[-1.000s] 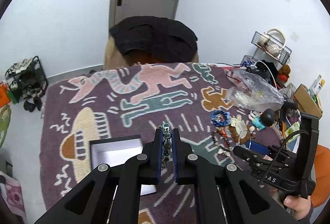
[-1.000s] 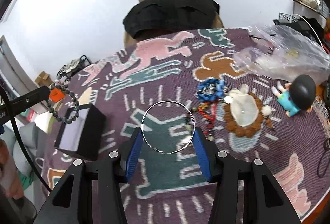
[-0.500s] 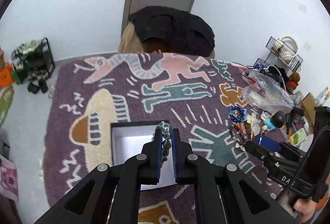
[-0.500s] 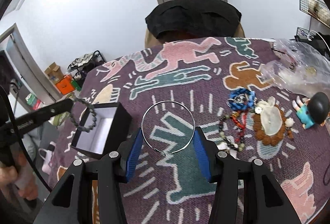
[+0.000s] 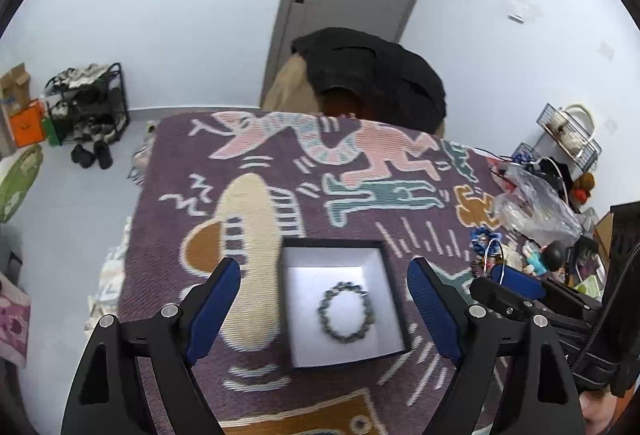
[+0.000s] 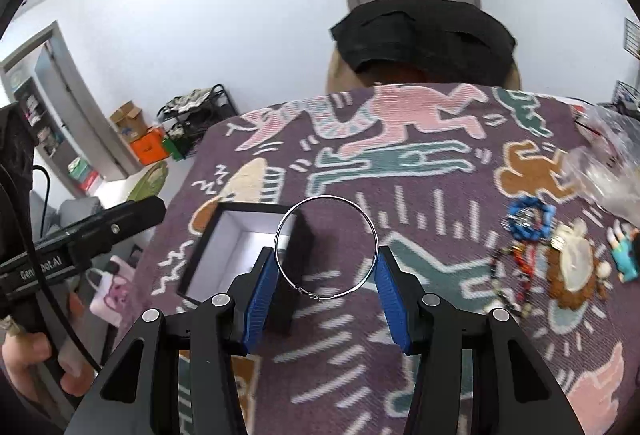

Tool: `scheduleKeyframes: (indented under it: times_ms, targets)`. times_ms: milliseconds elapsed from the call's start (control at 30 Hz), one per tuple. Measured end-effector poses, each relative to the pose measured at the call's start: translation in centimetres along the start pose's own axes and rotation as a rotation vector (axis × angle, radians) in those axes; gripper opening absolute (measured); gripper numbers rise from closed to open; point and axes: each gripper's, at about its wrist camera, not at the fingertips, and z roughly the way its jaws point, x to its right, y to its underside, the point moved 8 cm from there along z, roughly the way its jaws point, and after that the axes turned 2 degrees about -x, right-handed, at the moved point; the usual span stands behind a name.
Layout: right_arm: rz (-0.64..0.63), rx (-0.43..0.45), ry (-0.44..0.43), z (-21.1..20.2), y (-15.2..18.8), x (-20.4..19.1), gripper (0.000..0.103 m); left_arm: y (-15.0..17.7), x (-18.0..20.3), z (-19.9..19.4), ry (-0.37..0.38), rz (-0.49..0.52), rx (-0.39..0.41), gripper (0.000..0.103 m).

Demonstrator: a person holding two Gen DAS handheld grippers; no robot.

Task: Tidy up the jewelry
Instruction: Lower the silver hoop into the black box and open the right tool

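Note:
A grey beaded bracelet (image 5: 347,311) lies on the white floor of an open black box (image 5: 394,271) on the purple patterned cloth. My left gripper (image 5: 324,295) hangs over the box, its jaws opening wide, pads clear of the bracelet below them. My right gripper (image 6: 326,275) is shut on a thin silver hoop (image 6: 370,225), pinched between its blue pads, just right of the box (image 6: 200,251). In the left wrist view the right gripper's finger (image 5: 516,281) shows beside the box.
A heap of beaded jewelry (image 6: 528,223) and a brown-rimmed trinket (image 6: 576,271) lie at the cloth's right, with a clear plastic bag (image 5: 532,203) and a small figurine (image 5: 548,259). A chair draped in black (image 5: 372,75) stands behind the table. A hand (image 6: 36,359) grips the left tool.
The left gripper moved over the box, opened and let the beaded bracelet go; it now lies inside. The right gripper carried the hoop left toward the box.

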Motion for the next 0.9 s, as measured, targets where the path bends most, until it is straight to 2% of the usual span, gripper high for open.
scheduleKeyframes:
  times_ms: [167, 367, 467, 533, 633, 900]
  targets:
    - [-0.033, -0.034, -0.043, 1.9, -0.3, -3.0, 0.05, 0.5, -2.3, -0.6, -0.022, -0.028, 0.005, 0.086]
    - [-0.044, -0.068, -0.08, 4.1, -0.5, -4.8, 0.051, 0.7, -4.5, -1.2, -0.041, -0.055, 0.013, 0.086]
    - [-0.049, -0.082, -0.102, 4.9, -0.5, -5.4, 0.055, 0.9, -5.2, -1.3, -0.047, -0.062, 0.014, 0.086]
    - [-0.04, -0.101, -0.116, 5.3, -0.3, -5.4, 0.071, 0.9, -5.3, -1.3, -0.042, -0.068, 0.011, 0.086]
    - [-0.033, -0.08, -0.123, 4.7, -0.3, -4.9, 0.076, 0.9, -5.0, -1.4, -0.031, -0.067, 0.014, 0.086]
    - [0.025, -0.051, -0.068, 2.3, 0.6, -0.8, 0.077, 0.5, -2.3, -1.0, 0.006, -0.035, 0.014, 0.088]
